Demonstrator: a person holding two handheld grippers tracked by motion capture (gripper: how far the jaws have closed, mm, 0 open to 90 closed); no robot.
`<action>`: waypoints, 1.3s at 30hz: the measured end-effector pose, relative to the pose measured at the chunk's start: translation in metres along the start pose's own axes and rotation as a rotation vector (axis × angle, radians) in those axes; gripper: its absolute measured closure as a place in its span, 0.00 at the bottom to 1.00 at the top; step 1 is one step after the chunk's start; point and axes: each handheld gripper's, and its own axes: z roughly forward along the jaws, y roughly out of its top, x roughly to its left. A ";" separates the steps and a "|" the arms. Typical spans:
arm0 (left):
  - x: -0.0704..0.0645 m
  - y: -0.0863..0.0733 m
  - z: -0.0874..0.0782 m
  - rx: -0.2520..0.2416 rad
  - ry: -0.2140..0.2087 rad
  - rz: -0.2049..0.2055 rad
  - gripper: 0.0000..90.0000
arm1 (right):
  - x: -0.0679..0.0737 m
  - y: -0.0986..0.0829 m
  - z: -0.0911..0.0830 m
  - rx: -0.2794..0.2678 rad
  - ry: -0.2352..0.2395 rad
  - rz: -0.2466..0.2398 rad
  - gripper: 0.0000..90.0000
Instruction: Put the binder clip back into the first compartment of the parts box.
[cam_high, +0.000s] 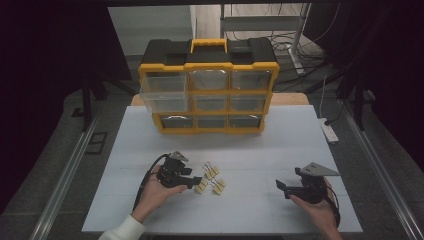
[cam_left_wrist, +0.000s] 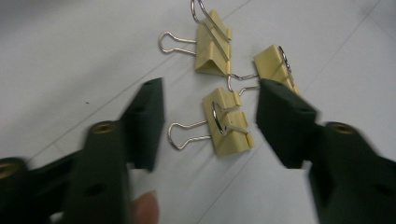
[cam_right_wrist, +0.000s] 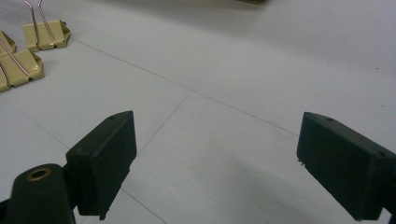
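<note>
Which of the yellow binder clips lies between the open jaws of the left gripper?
The nearest binder clip, lying between the left gripper's jaws. The other two clips lie beyond the jaw tips.

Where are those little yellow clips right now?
The clips lie in a small cluster on the white table, front and left of centre in the high view, just beside the open left gripper.

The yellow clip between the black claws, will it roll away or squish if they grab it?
Probably neither. The binder clip lies flat on a wide folded side, so rolling seems unlikely. Its body looks like stiff metal. The thin wire loops look smooth, so the open left gripper could slip off them.
</note>
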 end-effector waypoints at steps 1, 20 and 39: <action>0.001 0.000 0.001 0.001 -0.012 -0.006 0.61 | 0.000 0.000 0.000 0.001 0.000 0.000 0.14; -0.001 -0.006 -0.021 -0.148 -0.192 -0.023 0.99 | -0.001 -0.001 -0.003 -0.011 -0.022 0.005 0.14; -0.008 -0.002 -0.079 -0.384 -0.141 0.033 0.99 | -0.005 -0.003 -0.002 -0.007 -0.020 0.018 0.14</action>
